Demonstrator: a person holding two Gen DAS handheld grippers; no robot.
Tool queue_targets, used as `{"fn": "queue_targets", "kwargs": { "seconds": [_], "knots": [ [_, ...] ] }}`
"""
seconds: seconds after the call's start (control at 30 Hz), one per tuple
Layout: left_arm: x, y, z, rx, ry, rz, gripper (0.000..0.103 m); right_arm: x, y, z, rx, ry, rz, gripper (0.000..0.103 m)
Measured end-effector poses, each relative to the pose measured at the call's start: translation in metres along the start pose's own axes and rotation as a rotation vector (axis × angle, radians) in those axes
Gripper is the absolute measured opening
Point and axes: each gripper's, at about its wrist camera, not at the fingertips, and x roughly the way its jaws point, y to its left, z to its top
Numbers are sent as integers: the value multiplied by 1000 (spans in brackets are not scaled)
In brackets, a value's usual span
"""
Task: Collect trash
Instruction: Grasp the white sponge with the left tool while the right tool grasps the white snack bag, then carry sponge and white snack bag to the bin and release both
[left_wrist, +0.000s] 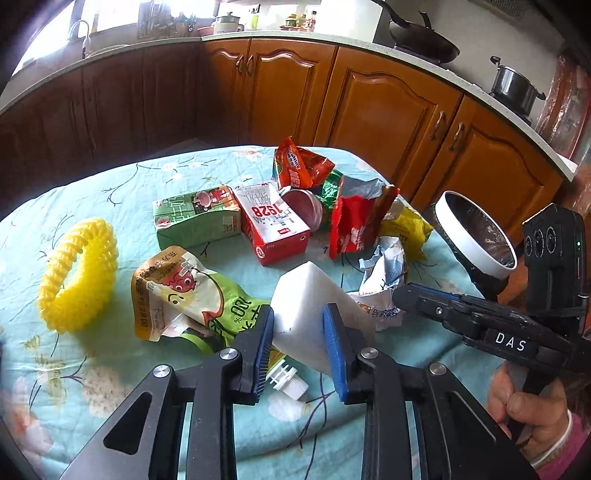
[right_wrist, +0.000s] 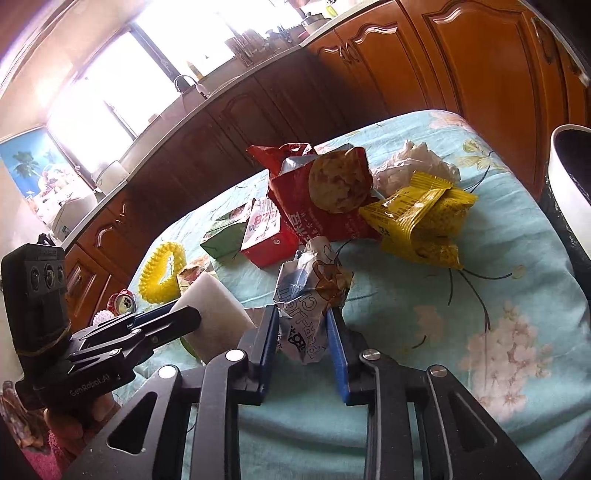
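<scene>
1. The left wrist view alone is showing the white foam block (left_wrist: 310, 295) wedged between the left gripper's (left_wrist: 299, 325) blue pads, clenched on it, its long axis running away from the camera.
2. The right wrist view alone is showing the right gripper (right_wrist: 303, 328) pinching the crumpled wrapper (right_wrist: 310, 295), standing upright on the tablecloth (right_wrist: 461, 295).

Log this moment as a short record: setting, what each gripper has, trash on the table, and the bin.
setting: table with a floral cloth, kitchen cabinets behind
left gripper: pads closed on the white foam block
right gripper: pads closed on the crumpled printed wrapper
loose trash: green carton, red-and-white box, red bags, yellow packet, yellow spiky ring
bin: white-rimmed bin off the table's right edge
</scene>
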Motion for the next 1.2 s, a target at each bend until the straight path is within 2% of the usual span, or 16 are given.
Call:
{"fn": "queue_targets", "kwargs": {
  "seconds": [0.07,0.1,0.13,0.3,0.43,0.47,0.53,0.6,0.73,0.77,0.83,0.87,0.9,0.97,1.0,1.2],
  "knots": [
    [-6,-6,-2,9,-11,-5,26,-7,-1,-3,5,-7,3,23],
    [-10,-9,-3,14,-17,-6,25,-11,-1,-5,9,-10,7,6],
    [-13,-11,-3,16,-21,-12,25,-16,-3,-7,16,-11,7,0],
    [-31,-18,-7,28,-55,-21,25,-31,-9,-16,18,-24,-9,0],
    [-46,-15,-10,14,-69,-26,25,-31,-17,-14,60,-15,5,9],
    [-50,-13,-10,11,-74,-19,25,-29,-16,-12,62,-16,4,11],
    [-55,-9,-11,2,-82,-8,25,-26,-13,-8,55,-19,-1,43],
    [-58,-3,-11,-16,-87,4,25,-22,-7,-4,33,-32,-7,62],
    [-58,9,-11,-45,-83,23,25,-1,2,9,13,-20,-27,65],
    [-58,12,-12,-52,-80,23,25,5,4,12,6,-15,-37,68],
    [-56,17,-12,-65,-74,20,25,19,7,17,-11,4,-59,84],
    [-56,18,-12,-67,-72,19,25,26,8,18,-13,12,-61,85],
    [-56,19,-12,-68,-72,21,25,31,7,19,-11,17,-57,85],
    [-56,20,-11,-68,-73,21,25,38,6,19,-6,24,-53,74],
    [-55,21,-10,-69,-73,19,25,40,6,18,-5,31,-57,49],
    [-53,18,-8,-67,-72,-2,25,18,11,11,-32,-3,-36,36]
  ]
}}
